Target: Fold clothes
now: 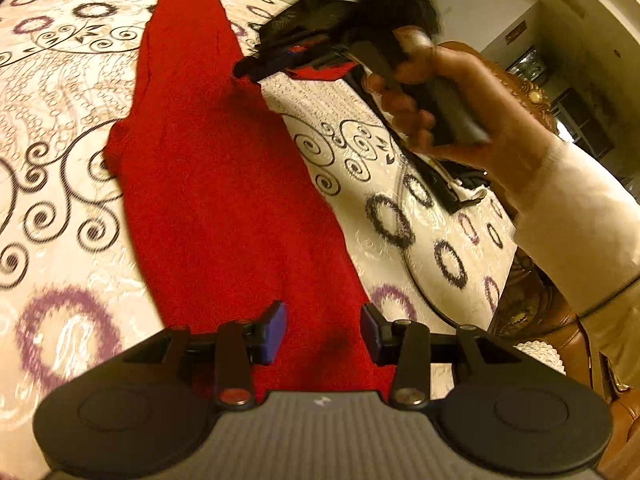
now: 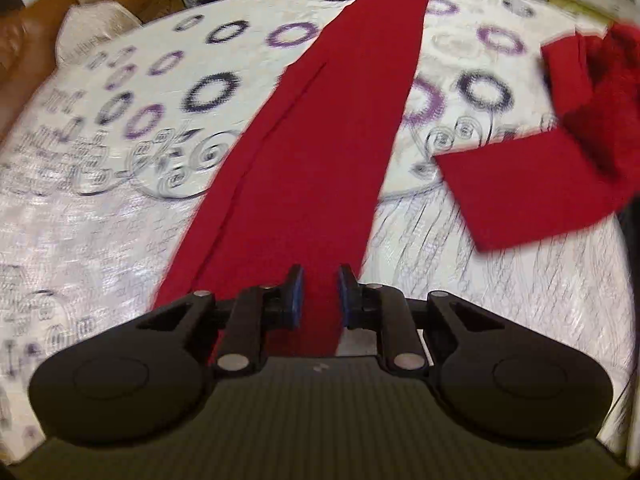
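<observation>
You are hovering both grippers over a garment lying on the bedspread.
The long garment (image 2: pixel 316 152) is stretching lengthwise away from you across the bedspread (image 2: pixel 120 200); a folded pile (image 2: pixel 532 196) is lying to its right, apart from it, and a sofa (image 2: pixel 24 40) is standing beyond the bedspread's left edge.

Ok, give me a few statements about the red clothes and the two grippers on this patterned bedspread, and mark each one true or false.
1. The long red garment lies stretched out flat on the patterned bedspread. True.
2. The left gripper is clamped on a blue towel. False: its jaws are apart with nothing pinched, only red fabric lying below them.
3. A second red piece lies apart from the long one, to the right in the right wrist view. True.
4. The right gripper holds a corner of cloth lifted off the bed. False: its jaws stand slightly apart, empty, above the flat garment.
5. The bedspread is plain white. False: it carries purple and black rings and swirls.
</observation>
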`<state>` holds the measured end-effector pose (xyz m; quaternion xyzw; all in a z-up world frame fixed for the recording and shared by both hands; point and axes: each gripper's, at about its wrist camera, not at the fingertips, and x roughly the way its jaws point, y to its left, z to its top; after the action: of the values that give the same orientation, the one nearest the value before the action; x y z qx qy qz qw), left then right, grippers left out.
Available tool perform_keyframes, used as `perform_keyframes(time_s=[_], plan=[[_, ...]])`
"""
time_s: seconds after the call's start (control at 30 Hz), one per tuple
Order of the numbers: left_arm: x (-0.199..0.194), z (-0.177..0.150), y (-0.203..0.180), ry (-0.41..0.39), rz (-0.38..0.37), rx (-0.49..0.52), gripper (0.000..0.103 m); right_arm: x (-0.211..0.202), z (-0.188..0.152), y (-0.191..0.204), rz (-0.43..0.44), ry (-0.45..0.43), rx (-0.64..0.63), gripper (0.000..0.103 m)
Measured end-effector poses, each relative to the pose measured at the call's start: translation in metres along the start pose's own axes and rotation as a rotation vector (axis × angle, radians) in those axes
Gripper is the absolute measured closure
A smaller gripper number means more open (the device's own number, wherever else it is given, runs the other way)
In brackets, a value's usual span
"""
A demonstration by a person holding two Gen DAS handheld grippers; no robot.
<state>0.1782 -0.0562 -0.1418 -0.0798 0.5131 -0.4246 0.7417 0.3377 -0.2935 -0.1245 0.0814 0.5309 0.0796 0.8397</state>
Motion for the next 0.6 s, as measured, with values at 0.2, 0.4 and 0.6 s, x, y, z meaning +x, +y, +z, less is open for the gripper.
perform_keyframes(time_s=[0.2, 0.4, 0.6], plan=[[-0.008, -0.010, -0.008, 0.026, 0.045, 0.001, 0.056, -0.016, -0.054, 0.011, -0.032, 0.016, -0.028, 0.080], [-0.016, -0.020, -0.023, 0.067, 0.112, 0.030, 0.055, -0.036, -0.106, 0.020, 0.026, 0.023, 0.009, 0.080], [-0.022, -0.033, -0.036, 0.105, 0.166, 0.055, 0.052, -0.067, -0.155, 0.028, 0.071, 0.036, 0.083, 0.079]])
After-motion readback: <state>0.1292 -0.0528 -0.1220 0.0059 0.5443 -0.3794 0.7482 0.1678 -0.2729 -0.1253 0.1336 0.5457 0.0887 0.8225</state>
